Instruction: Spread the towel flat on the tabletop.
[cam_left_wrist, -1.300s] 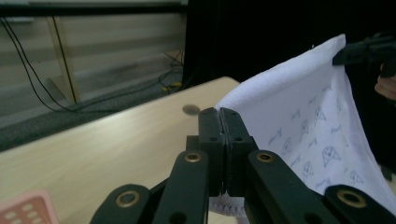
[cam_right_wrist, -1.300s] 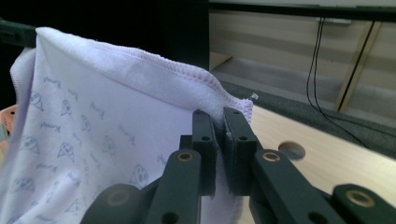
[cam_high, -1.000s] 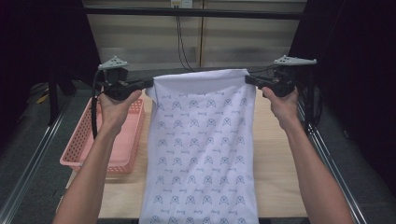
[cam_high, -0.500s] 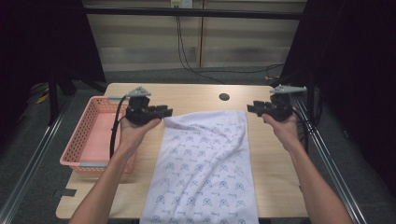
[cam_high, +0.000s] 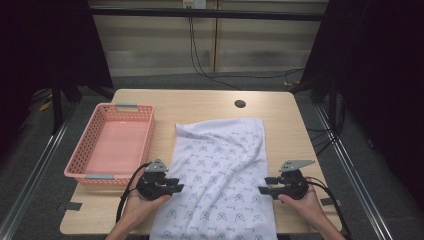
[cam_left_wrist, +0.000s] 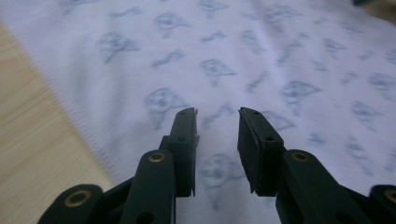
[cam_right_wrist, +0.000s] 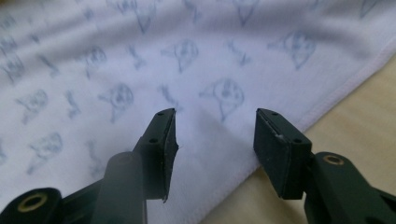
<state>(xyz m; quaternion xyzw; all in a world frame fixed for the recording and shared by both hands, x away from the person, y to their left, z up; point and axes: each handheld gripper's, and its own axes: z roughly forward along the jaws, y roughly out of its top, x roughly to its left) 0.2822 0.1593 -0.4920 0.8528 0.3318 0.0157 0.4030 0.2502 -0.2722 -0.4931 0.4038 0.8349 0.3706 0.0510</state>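
A white cloth (cam_high: 220, 175) printed with small blue motifs lies spread down the middle of the wooden table (cam_high: 200, 102), its near end hanging over the front edge. My left gripper (cam_high: 175, 186) rests at the cloth's left edge, jaws open. In the left gripper view the cloth (cam_left_wrist: 261, 60) lies under the open gripper (cam_left_wrist: 217, 116), nothing pinched. My right gripper (cam_high: 264, 189) sits at the cloth's right edge, also open. Seen from the right gripper view, the cloth's hemmed edge (cam_right_wrist: 345, 84) runs just past the open gripper (cam_right_wrist: 215, 116).
An empty pink plastic basket (cam_high: 86, 150) stands on the table's left side, close to my left hand. A round cable hole (cam_high: 240, 104) is in the tabletop at the back. Dark frame rails and cables run around the table.
Both grippers came down and toward the front of the table, laying the cloth flat from its held-up position. They have let go of its top corners and now sit open at its sides.
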